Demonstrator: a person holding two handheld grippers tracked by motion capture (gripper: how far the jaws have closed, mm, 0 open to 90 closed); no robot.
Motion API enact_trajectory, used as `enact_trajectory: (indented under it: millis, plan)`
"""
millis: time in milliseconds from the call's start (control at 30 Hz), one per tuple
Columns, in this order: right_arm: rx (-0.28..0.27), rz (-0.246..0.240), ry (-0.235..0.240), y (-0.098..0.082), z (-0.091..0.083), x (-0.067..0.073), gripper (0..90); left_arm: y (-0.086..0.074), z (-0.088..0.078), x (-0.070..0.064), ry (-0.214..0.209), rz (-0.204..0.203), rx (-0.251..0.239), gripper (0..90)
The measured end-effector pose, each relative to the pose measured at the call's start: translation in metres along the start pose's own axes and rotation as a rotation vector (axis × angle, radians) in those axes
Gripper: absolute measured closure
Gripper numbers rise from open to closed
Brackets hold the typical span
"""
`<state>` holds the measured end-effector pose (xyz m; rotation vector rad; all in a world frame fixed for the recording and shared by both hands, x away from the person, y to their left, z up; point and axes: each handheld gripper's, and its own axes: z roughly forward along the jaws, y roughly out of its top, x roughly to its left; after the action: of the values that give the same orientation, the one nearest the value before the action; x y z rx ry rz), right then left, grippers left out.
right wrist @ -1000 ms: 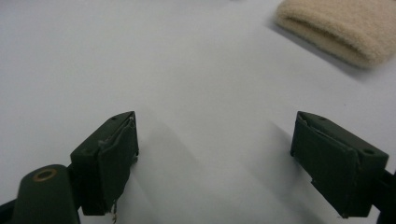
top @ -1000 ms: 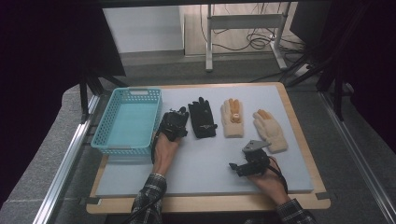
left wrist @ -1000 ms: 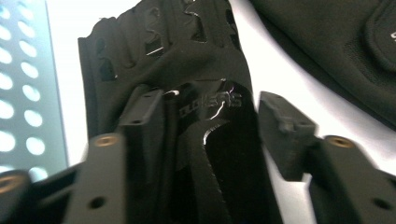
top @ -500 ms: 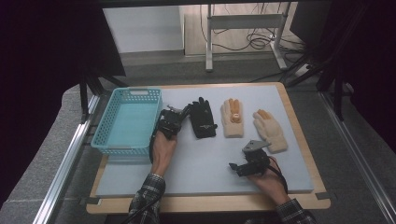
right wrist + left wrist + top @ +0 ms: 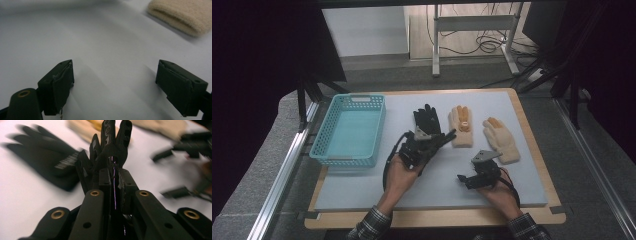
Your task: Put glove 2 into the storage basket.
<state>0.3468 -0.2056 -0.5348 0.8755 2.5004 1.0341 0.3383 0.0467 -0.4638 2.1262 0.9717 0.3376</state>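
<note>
Four gloves are in play on the pale grey mat (image 5: 362,195). At the far left sits a turquoise plastic basket (image 5: 328,134), its mesh walls upright. Just to its right, the left gripper (image 5: 432,141) has its jaws clamped on a black glove (image 5: 110,150), which hangs lifted off the mat with its fingers sticking out toward the right in the high view; the left gripper view shows the glove's fingers fanning up beyond the closed jaws. The jaws have just been closing, with that glove between them. Behind it, a second black glove (image 5: 427,120) lies flat on the mat, fingers pointing away from the person. Next comes a beige glove (image 5: 461,131) with orange fingertips, then another beige glove (image 5: 501,142) lying at a slant farther right. Near the front edge, the right gripper (image 5: 467,180) rests low over bare mat with its jaws spread wide and nothing between them; its own view shows a beige cuff (image 5: 182,15) well ahead.
</note>
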Motion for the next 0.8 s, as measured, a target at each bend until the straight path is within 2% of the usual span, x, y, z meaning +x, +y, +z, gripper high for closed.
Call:
enact_trajectory:
  millis: [33,67,100,133,167,200,233,300,333,400,433,467,500,533,633,667,700,733,767,800]
  plan:
    - [0.0,-0.001,-0.001,0.0,0.0,0.0,14.5,0.0,0.0,0.0,0.0,0.0,0.0,82.0]
    - [0.001,0.001,0.0,0.0,0.0,0.0,14.6,-0.008,0.013,-0.008,-0.034,0.014,0.034,81.6]
    - [0.001,0.001,0.0,0.0,0.0,0.0,14.6,-0.008,0.013,-0.008,-0.034,0.014,0.034,80.9]
    - [0.0,-0.001,-0.001,0.0,0.0,0.0,14.6,-0.014,0.022,-0.011,-0.063,0.014,0.055,80.9]
    - [0.0,0.0,-0.001,0.0,0.0,0.0,14.6,-0.016,0.025,-0.012,-0.083,0.01,0.057,77.2]
    - [0.0,-0.001,-0.001,0.0,0.0,0.0,14.6,-0.019,0.029,-0.012,-0.123,-0.003,0.063,62.6]
    - [0.0,-0.001,-0.001,0.0,0.0,0.0,14.6,-0.019,0.029,-0.012,-0.123,-0.003,0.063,56.6]
    - [-0.002,-0.002,-0.001,0.0,0.0,0.0,14.6,-0.019,0.026,-0.011,-0.131,0.002,0.054,43.9]
    - [-0.002,0.0,0.001,0.0,0.0,0.0,14.9,-0.02,0.018,-0.01,-0.14,0.008,0.028,37.2]
    - [-0.003,0.002,0.001,0.0,0.0,0.0,15.0,-0.02,0.012,-0.008,-0.135,0.013,0.019,31.7]
    - [-0.004,0.005,0.002,0.0,-0.001,0.0,15.6,-0.023,0.005,-0.004,-0.14,0.018,0.002,31.7]
    - [-0.007,0.009,0.002,0.0,-0.002,-0.001,17.5,-0.025,0.0,-0.001,-0.143,0.016,-0.008,26.2]
    - [-0.007,0.015,0.002,-0.001,-0.003,-0.001,19.2,-0.028,-0.004,0.0,-0.136,0.012,-0.014,25.4]
    - [-0.013,0.022,-0.001,-0.002,-0.005,-0.003,23.7,-0.034,-0.01,0.006,-0.108,0.008,-0.017,23.1]
    - [-0.013,0.041,-0.007,-0.004,-0.009,-0.005,28.6,-0.046,-0.013,0.015,-0.08,0.004,-0.018,22.1]
    - [-0.012,0.063,-0.001,-0.004,-0.012,-0.008,32.3,-0.052,-0.014,0.019,-0.062,0.003,-0.018,21.5]
    - [-0.026,0.103,0.008,-0.003,-0.017,-0.012,39.6,-0.058,-0.014,0.022,-0.041,0.0,-0.015,20.5]
    - [-0.035,0.122,0.014,-0.003,-0.019,-0.013,43.3,-0.07,-0.014,0.028,-0.013,-0.008,-0.016,20.3]
    - [-0.035,0.122,0.014,-0.003,-0.019,-0.013,43.3,-0.07,-0.014,0.028,-0.013,-0.008,-0.016,19.9]
    - [-0.04,0.137,0.018,-0.002,-0.021,-0.014,45.8,-0.078,-0.014,0.032,-0.003,-0.021,-0.017,19.9]
